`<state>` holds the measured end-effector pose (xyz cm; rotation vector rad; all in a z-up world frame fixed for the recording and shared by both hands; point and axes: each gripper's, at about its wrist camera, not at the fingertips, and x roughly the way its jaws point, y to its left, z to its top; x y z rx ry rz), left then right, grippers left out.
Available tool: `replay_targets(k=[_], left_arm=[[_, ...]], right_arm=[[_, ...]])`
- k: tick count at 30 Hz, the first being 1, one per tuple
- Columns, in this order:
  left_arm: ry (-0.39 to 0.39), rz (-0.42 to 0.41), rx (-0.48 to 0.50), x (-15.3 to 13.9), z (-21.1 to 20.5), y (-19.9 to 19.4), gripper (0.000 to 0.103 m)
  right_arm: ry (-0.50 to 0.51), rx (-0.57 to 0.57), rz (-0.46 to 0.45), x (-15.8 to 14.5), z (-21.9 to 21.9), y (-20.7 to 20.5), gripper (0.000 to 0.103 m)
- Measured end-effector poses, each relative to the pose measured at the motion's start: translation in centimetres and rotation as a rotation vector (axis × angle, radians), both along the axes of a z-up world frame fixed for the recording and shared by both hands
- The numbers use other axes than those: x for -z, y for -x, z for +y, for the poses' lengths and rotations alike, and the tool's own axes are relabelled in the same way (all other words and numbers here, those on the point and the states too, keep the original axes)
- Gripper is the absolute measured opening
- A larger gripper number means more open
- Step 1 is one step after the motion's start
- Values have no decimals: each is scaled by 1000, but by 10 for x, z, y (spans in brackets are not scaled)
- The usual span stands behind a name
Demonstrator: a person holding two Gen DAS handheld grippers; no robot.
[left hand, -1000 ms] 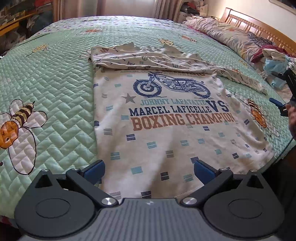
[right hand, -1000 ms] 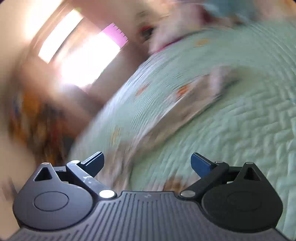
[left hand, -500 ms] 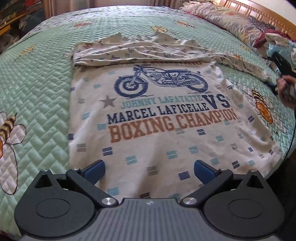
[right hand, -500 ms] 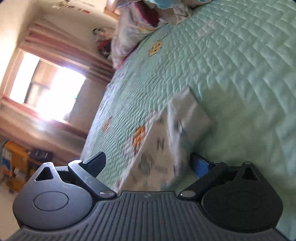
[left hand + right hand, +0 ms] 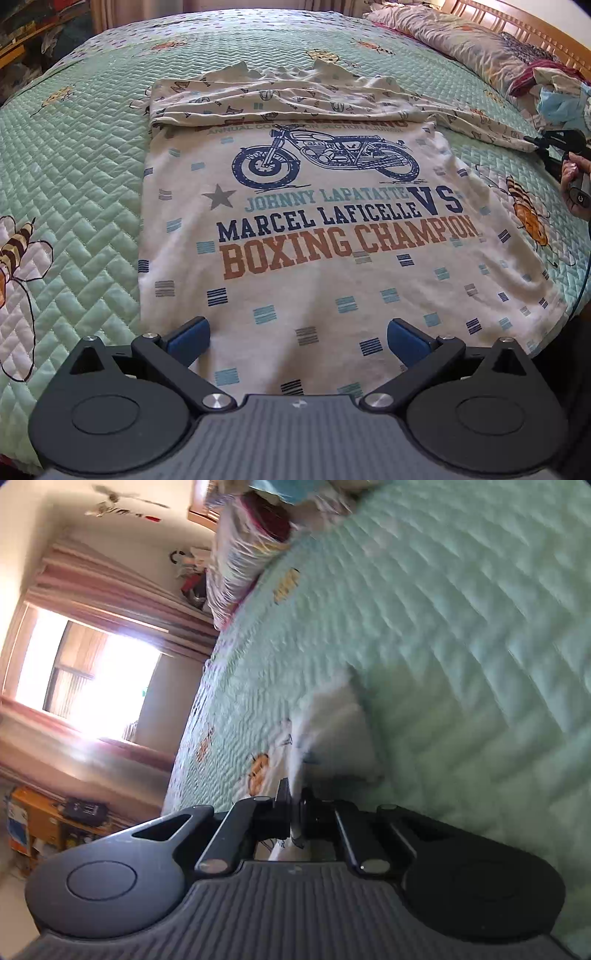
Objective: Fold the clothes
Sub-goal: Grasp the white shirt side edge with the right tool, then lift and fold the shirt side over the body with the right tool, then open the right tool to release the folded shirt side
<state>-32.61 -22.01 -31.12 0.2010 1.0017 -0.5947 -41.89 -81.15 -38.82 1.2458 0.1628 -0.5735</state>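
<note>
A cream T-shirt (image 5: pixel 332 236) with a blue motorcycle print and "BOXING CHAMPION" lettering lies flat on the green quilted bed (image 5: pixel 74 155). Its top part is folded down, and one sleeve (image 5: pixel 480 122) stretches out to the right. My left gripper (image 5: pixel 298 338) is open and empty just above the shirt's bottom hem. My right gripper (image 5: pixel 294 805) is shut on the sleeve end (image 5: pixel 332 731); it also shows at the far right of the left wrist view (image 5: pixel 535 142), where it pinches the sleeve tip.
Pillows and bundled clothes (image 5: pixel 517 51) lie along the wooden headboard (image 5: pixel 517 22) at the back right. The bed's near edge runs just below the shirt hem. A bright window (image 5: pixel 92 686) and a wooden shelf (image 5: pixel 40 823) stand beyond the bed.
My right gripper has closed on the sleeve end, which lay between its open fingers before. My left gripper has moved forward and lower over the shirt hem, still open.
</note>
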Motion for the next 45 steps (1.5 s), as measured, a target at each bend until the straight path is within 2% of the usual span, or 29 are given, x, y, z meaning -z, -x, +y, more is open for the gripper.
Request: replay_targets(k=[4,9,12,16,19,22,24,27,30,33,35,38,41,43,45], left_arm=[[16,-3,-5,-2,3,0,102],[51,-8,-38,-6,17,-2,102],[81,-3,-66,-7,28,-5,102],[129,16,-96,-7,42,-5,102],[153,9,-113,-9,54,-3,102],[162,21,-148,-4,71,-5,102],[172,34,-179,0,84,-6,102],[211,48,-201,2,103,-10,102],[229,48,-193,2,108,-13,102],[237,38,-173,0,106,-15,102],[246,40,-167,1,107,-15,102],[252,45,-173,3,107,-15,102],[253,46,-177,3,108,-15,102],[249,45,-179,2,107,-15,102],[245,41,-180,2,106,-14,102]], right_arm=[[171,-23,93,-44,17,-23,5],[383,-67,127,-110,47,-66,5],[539,-171,137,-154,89,-105,5],[751,-387,150,-195,176,-184,5],[858,-579,180,-188,263,-244,5],[964,-764,229,-147,353,-288,5],[1029,-866,275,-114,411,-299,5],[1109,-938,363,-73,460,-303,5],[1149,-930,422,-49,467,-303,5],[1195,-905,438,-50,471,-303,6],[1224,-931,441,-49,479,-300,22],[1250,-951,426,-49,490,-296,35],[1296,-988,364,-54,505,-273,48],[1354,-1014,311,-60,512,-255,56],[1413,-1016,264,-67,515,-240,57]])
